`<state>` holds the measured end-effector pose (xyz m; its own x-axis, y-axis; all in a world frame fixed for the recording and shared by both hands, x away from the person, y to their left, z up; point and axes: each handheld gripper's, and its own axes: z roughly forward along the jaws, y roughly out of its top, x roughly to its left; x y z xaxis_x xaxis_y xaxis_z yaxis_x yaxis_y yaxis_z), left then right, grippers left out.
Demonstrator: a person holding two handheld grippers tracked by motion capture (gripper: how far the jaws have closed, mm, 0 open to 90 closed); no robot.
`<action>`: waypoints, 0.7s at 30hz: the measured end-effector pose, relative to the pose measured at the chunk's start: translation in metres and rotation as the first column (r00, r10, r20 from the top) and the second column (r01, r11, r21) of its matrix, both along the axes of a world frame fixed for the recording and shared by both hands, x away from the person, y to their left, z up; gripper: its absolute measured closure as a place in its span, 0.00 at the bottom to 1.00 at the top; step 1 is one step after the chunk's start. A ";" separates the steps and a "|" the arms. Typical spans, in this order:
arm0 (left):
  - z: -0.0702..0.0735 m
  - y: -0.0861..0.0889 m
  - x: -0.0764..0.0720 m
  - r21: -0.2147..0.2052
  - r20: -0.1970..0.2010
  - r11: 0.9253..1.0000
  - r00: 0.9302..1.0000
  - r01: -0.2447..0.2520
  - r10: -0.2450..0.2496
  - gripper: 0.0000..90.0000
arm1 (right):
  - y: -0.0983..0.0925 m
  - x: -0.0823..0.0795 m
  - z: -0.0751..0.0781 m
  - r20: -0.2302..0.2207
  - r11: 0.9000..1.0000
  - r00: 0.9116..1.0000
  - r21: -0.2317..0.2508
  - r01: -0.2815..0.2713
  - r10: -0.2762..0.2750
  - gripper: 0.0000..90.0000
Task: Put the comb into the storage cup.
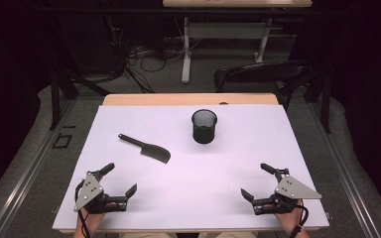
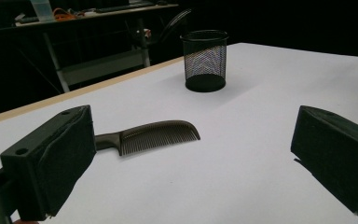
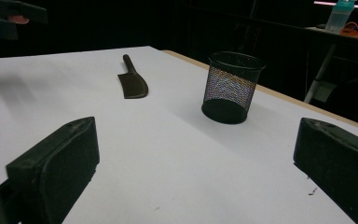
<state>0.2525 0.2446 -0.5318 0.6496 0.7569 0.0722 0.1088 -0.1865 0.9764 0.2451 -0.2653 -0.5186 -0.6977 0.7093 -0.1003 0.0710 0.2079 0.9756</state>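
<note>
Dark comb (image 1: 146, 148) lying flat on the white table (image 1: 228, 198), left of the black mesh cup (image 1: 204, 126) and well apart from it. Left gripper (image 1: 119, 180) and right gripper (image 1: 256, 180) both near the front edge, jaws wide open, holding nothing. Could slide away if grabbed badly, being so thin and flat; could knock over the light cup too.

Dim lab: tangled floor cables (image 1: 144, 59), height-adjustable desk (image 1: 228, 29), white-topped table (image 1: 258, 148).
</note>
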 end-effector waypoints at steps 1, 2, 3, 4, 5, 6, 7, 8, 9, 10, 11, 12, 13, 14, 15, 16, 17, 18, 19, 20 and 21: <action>0.000 0.000 0.000 0.000 0.000 1.000 1.000 0.000 0.000 0.00 | 0.000 0.000 0.000 0.001 1.000 1.000 -0.002 0.000 0.000 0.00; 0.000 0.000 0.000 0.001 0.000 1.000 1.000 -0.001 0.001 0.00 | 0.000 0.001 0.000 0.005 1.000 1.000 -0.002 -0.002 0.002 0.00; 0.000 0.001 0.000 0.005 0.001 1.000 1.000 -0.001 0.001 0.00 | 0.001 0.001 0.000 0.006 1.000 1.000 -0.004 -0.002 0.002 0.00; 0.000 0.001 0.000 0.005 0.001 1.000 1.000 -0.001 0.001 0.00 | 0.001 0.000 0.000 0.005 1.000 1.000 -0.007 -0.003 0.003 0.00; 0.001 0.001 0.000 0.005 0.000 1.000 1.000 0.000 0.000 0.00 | 0.001 0.000 0.000 0.005 1.000 1.000 -0.007 -0.003 0.003 0.00; 0.001 0.001 0.000 0.005 -0.002 1.000 1.000 -0.002 0.002 0.00 | 0.001 0.001 0.000 0.006 1.000 1.000 -0.008 -0.004 0.004 0.00; 0.000 0.001 0.001 0.004 -0.008 1.000 1.000 -0.003 0.003 0.00 | 0.001 0.001 0.000 0.004 1.000 1.000 -0.009 -0.005 0.005 0.00; 0.000 0.001 0.001 0.004 -0.008 1.000 1.000 -0.003 0.003 0.00 | 0.001 0.001 0.000 0.004 1.000 1.000 -0.008 -0.004 0.004 0.00; 0.000 0.001 0.001 0.006 -0.009 1.000 1.000 -0.003 0.003 0.00 | 0.001 0.001 0.000 0.004 1.000 1.000 -0.007 -0.004 0.004 0.00; 0.001 0.001 0.001 0.011 -0.008 1.000 1.000 -0.003 0.003 0.00 | 0.001 0.001 0.000 0.006 1.000 1.000 -0.005 -0.004 0.004 0.00; 0.001 0.001 0.001 0.010 -0.012 1.000 1.000 -0.004 0.004 0.00 | 0.001 0.001 0.000 0.004 1.000 1.000 -0.006 -0.004 0.004 0.00; 0.001 0.001 0.001 0.010 -0.012 1.000 1.000 -0.004 0.004 0.00 | 0.001 0.001 0.000 0.003 1.000 1.000 -0.009 -0.005 0.005 0.00; 0.001 0.001 0.001 0.011 -0.011 1.000 1.000 -0.004 0.005 0.00 | 0.001 0.001 0.000 0.002 1.000 1.000 -0.011 -0.006 0.006 0.00; 0.001 0.000 0.001 0.012 -0.015 1.000 1.000 -0.006 0.006 0.00 | 0.001 0.001 0.000 0.004 1.000 1.000 -0.010 -0.007 0.007 0.00; 0.001 0.000 0.001 0.012 -0.015 1.000 1.000 -0.006 0.006 0.00 | 0.001 0.001 0.000 0.004 1.000 1.000 -0.010 -0.006 0.007 0.00; 0.002 0.000 0.002 0.016 -0.015 1.000 1.000 -0.006 0.007 0.00 | 0.002 0.001 0.000 0.002 1.000 1.000 -0.011 -0.006 0.006 0.00; 0.002 -0.001 0.002 0.017 -0.015 1.000 1.000 -0.006 0.006 0.00 | 0.002 0.001 -0.001 0.000 1.000 1.000 -0.009 -0.006 0.006 0.00; 0.002 -0.003 0.003 0.024 -0.019 1.000 1.000 -0.005 0.006 0.00 | 0.002 0.002 -0.001 -0.002 1.000 1.000 -0.008 -0.007 0.007 0.00; 0.002 -0.004 0.003 0.028 -0.021 1.000 1.000 -0.002 0.003 0.00 | 0.002 0.002 -0.001 -0.005 1.000 1.000 -0.011 -0.008 0.008 0.00; 0.002 -0.004 0.003 0.028 -0.021 1.000 1.000 -0.002 0.003 0.00 | 0.002 0.002 -0.001 -0.004 1.000 1.000 -0.015 -0.010 0.010 0.00; 0.002 -0.005 0.003 0.030 -0.024 1.000 1.000 -0.001 0.002 0.00 | 0.002 0.003 -0.001 -0.003 1.000 1.000 -0.015 -0.010 0.010 0.00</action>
